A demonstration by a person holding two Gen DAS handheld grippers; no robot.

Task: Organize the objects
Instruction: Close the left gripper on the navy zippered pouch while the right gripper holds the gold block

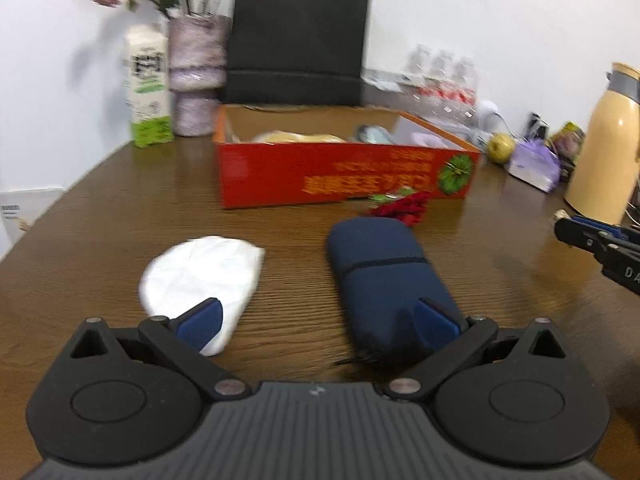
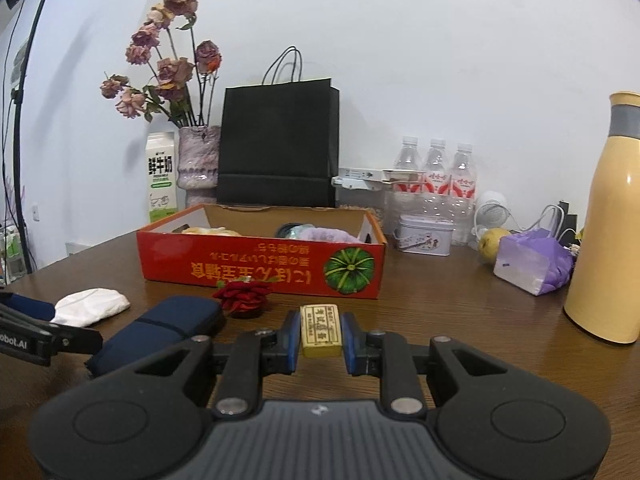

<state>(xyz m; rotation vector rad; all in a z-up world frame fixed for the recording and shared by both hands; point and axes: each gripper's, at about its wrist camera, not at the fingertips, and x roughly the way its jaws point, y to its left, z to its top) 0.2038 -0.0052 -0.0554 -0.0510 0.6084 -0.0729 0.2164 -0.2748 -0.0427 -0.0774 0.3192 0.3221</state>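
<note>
My right gripper (image 2: 321, 334) is shut on a small yellow block (image 2: 321, 330) with printed characters, held above the table in front of the red cardboard box (image 2: 260, 266). My left gripper (image 1: 318, 322) stands open and low over the table. Its left finger overlaps a white crumpled cloth (image 1: 200, 276) and its right finger overlaps a navy pouch (image 1: 384, 276); nothing sits between the pads. A red artificial rose (image 1: 404, 208) lies between the pouch and the box (image 1: 344, 172). The box holds a yellowish item, a teal thing and something lilac. The right gripper's tip (image 1: 600, 244) shows at the left wrist view's right edge.
Behind the box stand a black paper bag (image 2: 280, 148), a vase of dried flowers (image 2: 198, 160), a milk carton (image 2: 161, 176) and water bottles (image 2: 436, 184). To the right are a tin (image 2: 426, 236), a pear (image 2: 494, 244), a lilac tissue pack (image 2: 532, 264) and a tall yellow flask (image 2: 608, 220).
</note>
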